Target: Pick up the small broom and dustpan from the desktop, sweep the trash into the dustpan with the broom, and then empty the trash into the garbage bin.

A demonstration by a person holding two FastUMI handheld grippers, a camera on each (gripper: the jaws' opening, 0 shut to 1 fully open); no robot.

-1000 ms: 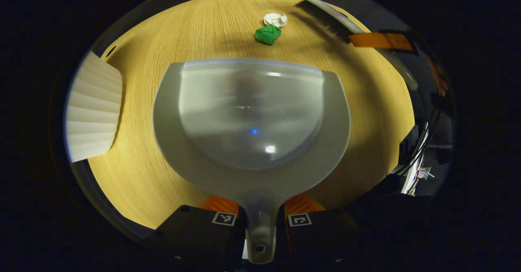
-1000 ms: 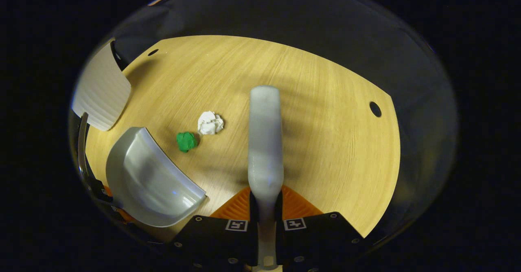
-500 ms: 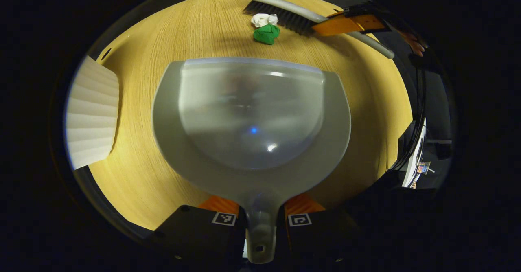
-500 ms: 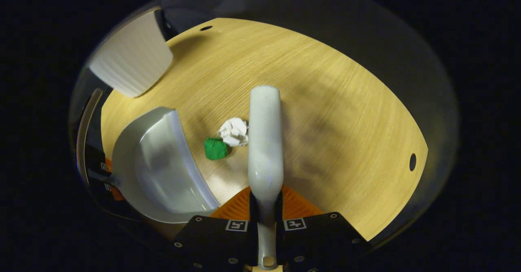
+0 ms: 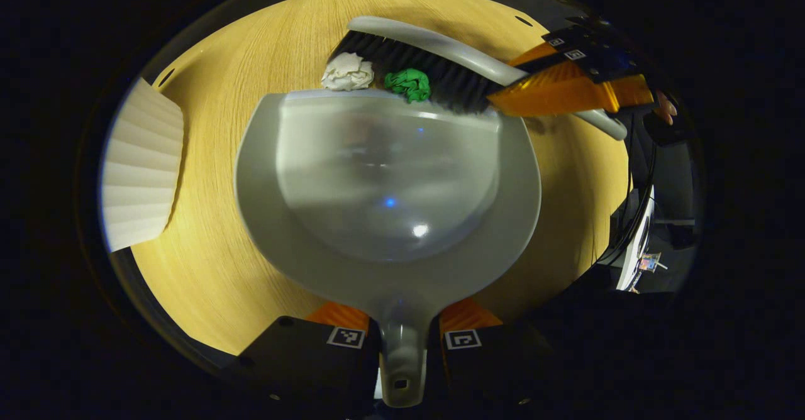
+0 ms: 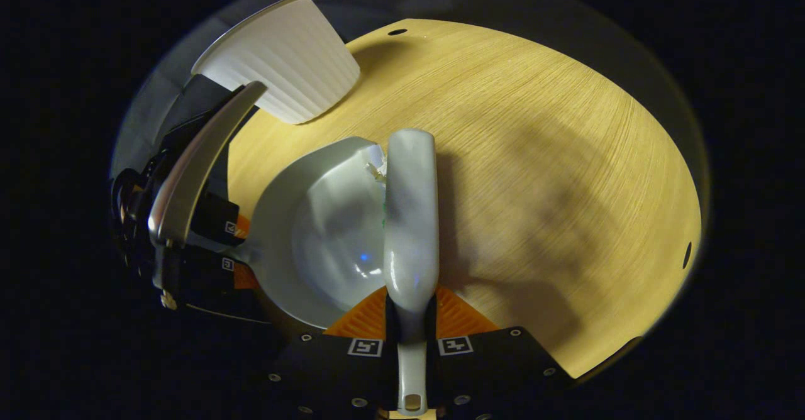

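The dustpan [image 5: 390, 219] handle is clamped by the left gripper [image 5: 402, 338]; the broom [image 6: 410, 219] handle is clamped by the right gripper [image 6: 410, 344], bristles held at the pan's lip.

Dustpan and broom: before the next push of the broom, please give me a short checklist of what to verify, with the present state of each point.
1. Left gripper shut on the dustpan handle: ok.
2. Right gripper shut on the broom handle: ok.
3. Broom bristles behind both pieces, on the side away from the pan: ok.
4. White paper ball and green paper ball at the pan's front lip: ok, though neither is inside the pan yet.
5. Front lip flat on the desktop, with no gap below: cannot tell.
6. White ribbed garbage bin upright beside the pan for emptying: ok.
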